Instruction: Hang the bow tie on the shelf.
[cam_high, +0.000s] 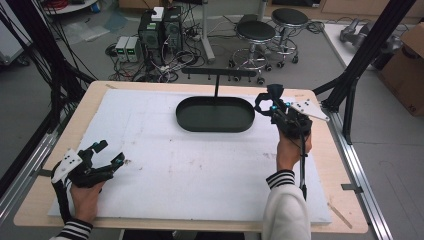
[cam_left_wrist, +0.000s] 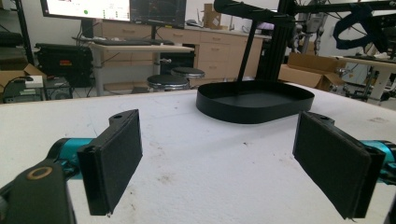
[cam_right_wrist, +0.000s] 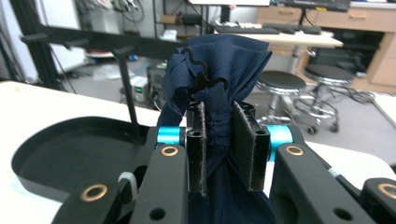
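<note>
In the right gripper view, a dark blue cloth is seen clamped between the pads of the right gripper; its lower part is cut off by the bottom edge and hidden behind the gripper body. A thin black wavy edge on the cloth is hard to make out. In the high view the right gripper is held above the table, just beside the right end of the black tray, and the cloth appears only as a small dark bunch at its tip. The left gripper is seen resting on the white mat at the near left, well apart from the tray, jaws spread with nothing between them. In the left gripper view its pads stand wide apart, and the tray with its upright rod and crossbar is shown farther off. The tray's inside is too dark to be judged.
</note>
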